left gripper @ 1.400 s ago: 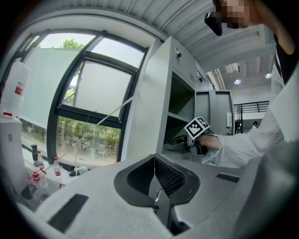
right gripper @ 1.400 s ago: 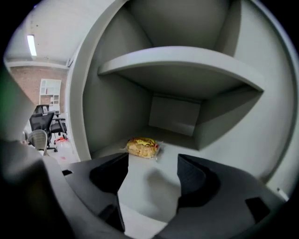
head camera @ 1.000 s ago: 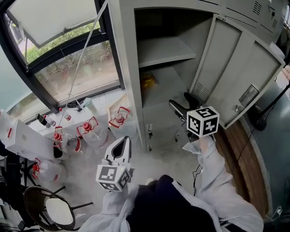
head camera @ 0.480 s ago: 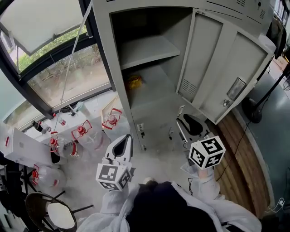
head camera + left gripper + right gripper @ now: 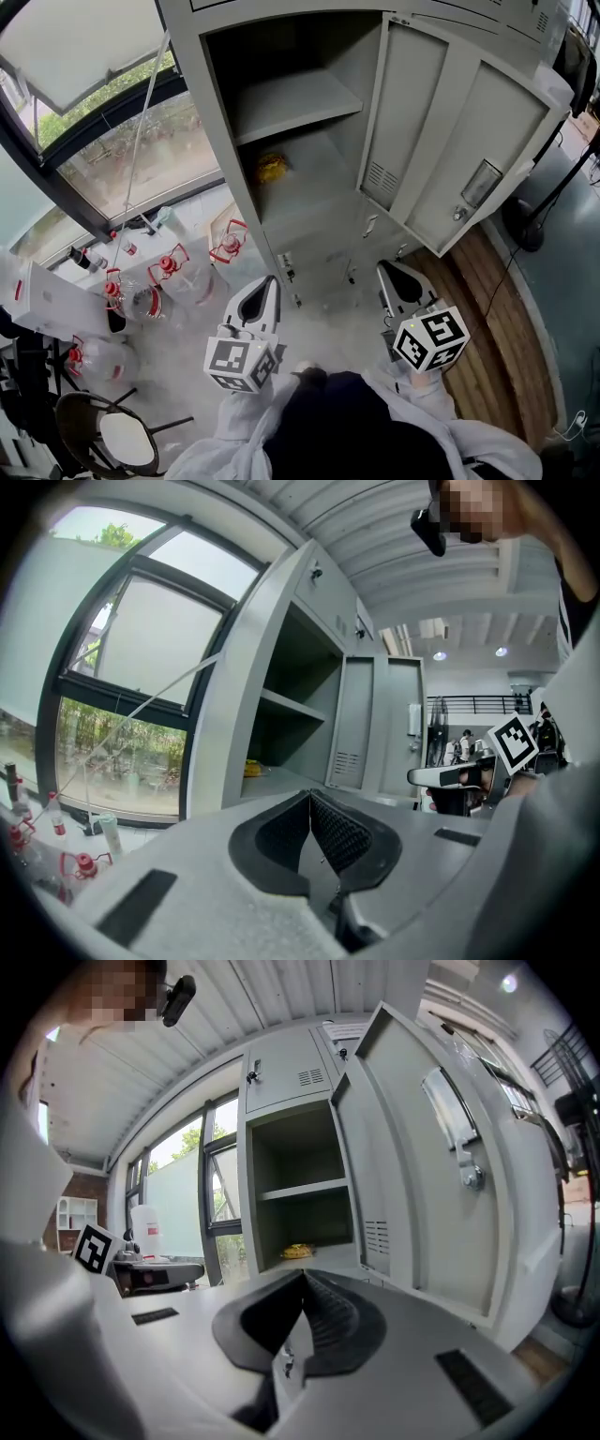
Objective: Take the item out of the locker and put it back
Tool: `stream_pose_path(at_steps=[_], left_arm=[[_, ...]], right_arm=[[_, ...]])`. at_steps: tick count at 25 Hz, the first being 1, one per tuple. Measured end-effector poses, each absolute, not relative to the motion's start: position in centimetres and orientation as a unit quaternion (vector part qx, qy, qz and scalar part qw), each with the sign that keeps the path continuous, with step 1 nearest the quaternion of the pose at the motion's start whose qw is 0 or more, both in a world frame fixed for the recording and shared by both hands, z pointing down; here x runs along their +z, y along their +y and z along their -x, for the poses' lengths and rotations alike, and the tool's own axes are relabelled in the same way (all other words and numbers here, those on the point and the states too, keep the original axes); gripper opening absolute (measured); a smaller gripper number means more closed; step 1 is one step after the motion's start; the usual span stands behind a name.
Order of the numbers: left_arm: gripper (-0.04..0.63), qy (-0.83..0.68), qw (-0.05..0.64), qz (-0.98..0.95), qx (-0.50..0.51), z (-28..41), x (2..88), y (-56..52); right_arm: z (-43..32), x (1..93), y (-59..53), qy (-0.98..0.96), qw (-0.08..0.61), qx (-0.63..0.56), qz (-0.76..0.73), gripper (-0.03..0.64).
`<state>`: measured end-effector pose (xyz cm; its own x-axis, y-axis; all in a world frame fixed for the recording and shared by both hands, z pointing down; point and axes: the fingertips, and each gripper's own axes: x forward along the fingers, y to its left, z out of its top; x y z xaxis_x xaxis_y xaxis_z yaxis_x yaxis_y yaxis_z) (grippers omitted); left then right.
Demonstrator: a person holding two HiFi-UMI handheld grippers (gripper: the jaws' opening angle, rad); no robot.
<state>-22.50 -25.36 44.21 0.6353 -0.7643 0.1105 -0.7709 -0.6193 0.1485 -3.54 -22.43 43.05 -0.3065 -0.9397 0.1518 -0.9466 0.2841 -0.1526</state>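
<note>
Beneath a large window with greenery outside, several clear jugs with red handles stand on the pale floor. A white box lies left of them, near a round-seated chair. Wooden flooring runs along the right.

In head view, locker top cut off by upper edge; yellow item inside too small to identify.

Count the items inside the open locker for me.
1. A yellow item lies on the open locker's lower level, under the shelf, toward the back left. The dark space above the shelf may hide more.
</note>
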Motion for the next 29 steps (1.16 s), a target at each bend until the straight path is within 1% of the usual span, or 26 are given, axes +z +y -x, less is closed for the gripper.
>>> stream_pose_path(at_steps=[10, 29], left_arm=[[0.009, -0.429, 0.092, -0.899, 0.019, 22.1, 44.4, -25.9], [0.009, -0.434, 0.098, -0.895, 0.026, 22.9, 45.0, -26.7]], right_arm=[[3.2, 44.0, -22.7, -0.796, 0.057, 0.096, -0.595, -0.002], [4.5, 44.7, -24.3, -0.803, 0.061, 0.102, -0.583, -0.002]])
